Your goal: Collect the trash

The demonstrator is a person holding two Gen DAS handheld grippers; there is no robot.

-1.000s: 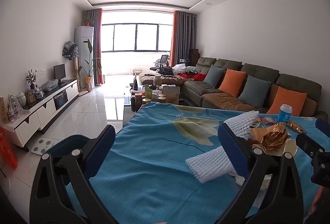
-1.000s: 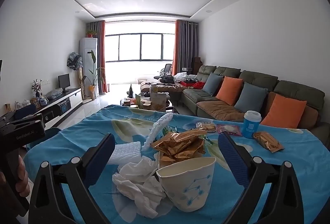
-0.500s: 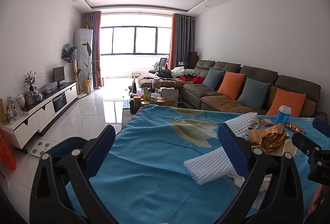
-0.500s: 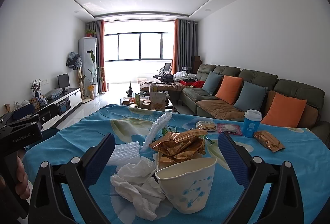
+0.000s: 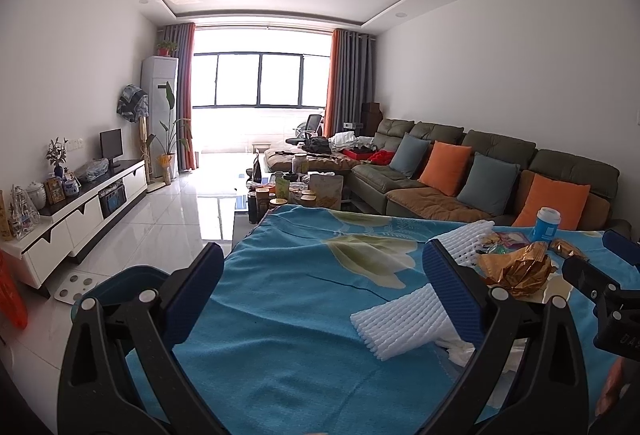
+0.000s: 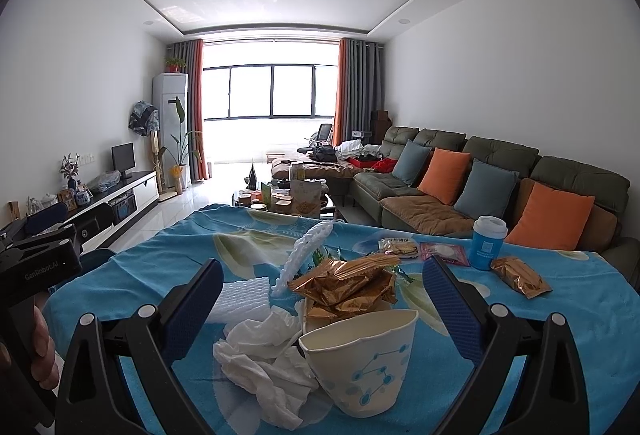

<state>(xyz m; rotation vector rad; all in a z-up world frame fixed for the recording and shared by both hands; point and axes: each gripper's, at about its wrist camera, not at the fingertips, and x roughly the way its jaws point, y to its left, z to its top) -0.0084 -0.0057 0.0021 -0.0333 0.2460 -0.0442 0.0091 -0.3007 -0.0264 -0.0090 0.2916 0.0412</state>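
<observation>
Trash lies heaped on a table under a blue flowered cloth (image 6: 168,255). In the right wrist view a squashed white paper cup (image 6: 360,359) sits nearest, with crumpled tissue (image 6: 260,355) to its left, gold wrappers (image 6: 344,283) behind, and white foam netting (image 6: 244,293). My right gripper (image 6: 324,303) is open above this heap, nothing between its fingers. My left gripper (image 5: 320,291) is open over bare cloth at the table's left; white foam netting (image 5: 400,319) lies by its right finger, and gold wrappers (image 5: 516,271) lie beyond.
A blue lidded cup (image 6: 488,243), a gold snack packet (image 6: 520,277) and two small packets (image 6: 420,249) lie further right on the table. A dark blue bin (image 5: 116,283) stands beside the table's left edge. A sofa (image 6: 500,187) runs along the right wall.
Both grippers stay open. The left view has drifted slightly, the foam netting sitting a little lower and left in it. The right view barely shifts.
</observation>
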